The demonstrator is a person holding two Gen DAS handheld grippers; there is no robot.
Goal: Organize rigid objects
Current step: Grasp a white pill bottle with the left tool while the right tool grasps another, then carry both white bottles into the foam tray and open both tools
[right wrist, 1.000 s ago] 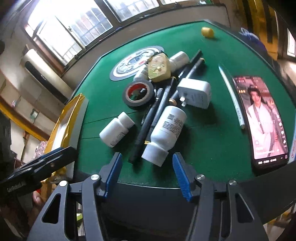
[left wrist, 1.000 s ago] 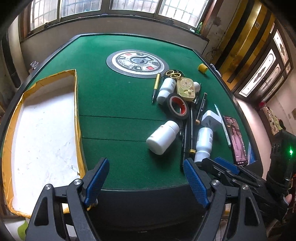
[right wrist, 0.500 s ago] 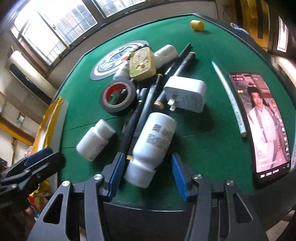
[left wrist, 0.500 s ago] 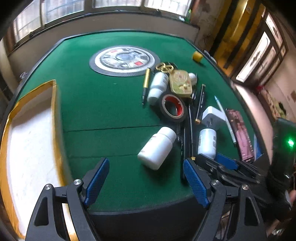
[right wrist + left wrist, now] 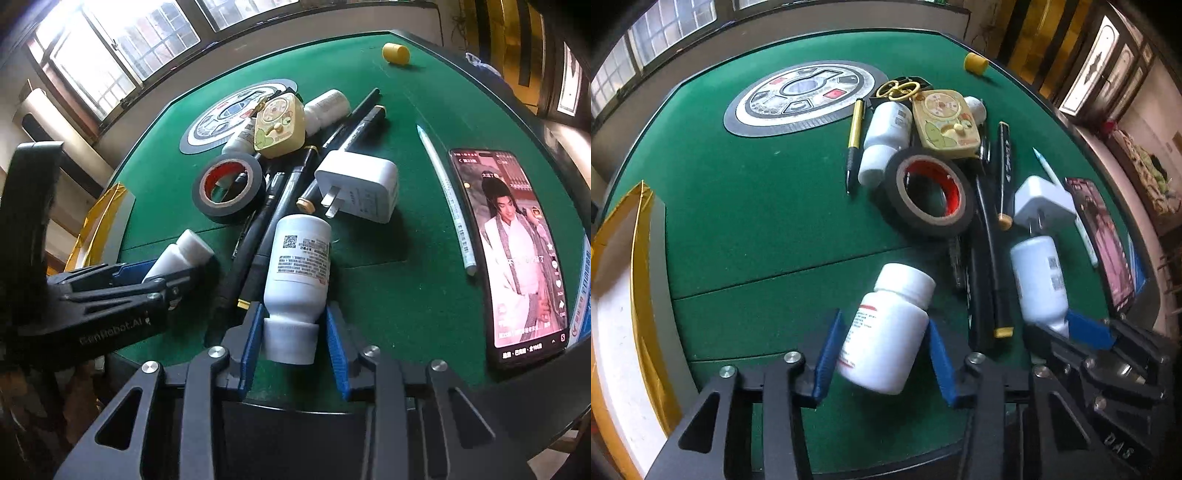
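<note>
Left gripper (image 5: pixel 882 354) jaws just closing around short white bottle (image 5: pixel 886 332) at 6 o'clock; pads look touching. Right gripper (image 5: pixel 293 343) jaws closing, hugging tall white bottle (image 5: pixel 299 280) at its cap. Nothing sorted: tray (image 5: pixel 617 332) at 8 o'clock empty. Pile at 1 o'clock: four bottles total, one tape roll (image 5: pixel 929 192), one charger (image 5: pixel 360 186), several pens.

Counter (image 5: pixel 757 206): matt green felt, napped. White bottles (image 5: pixel 886 332) (image 5: pixel 299 273): smooth plastic, slight sheen, paper labels. Tape roll (image 5: pixel 929 192): glossy black, red core. Charger (image 5: pixel 360 184): matt white plastic, metal prongs. Phone (image 5: pixel 513 254): glossy glass. Tray (image 5: pixel 624 295): shiny yellow tape edging.
</note>
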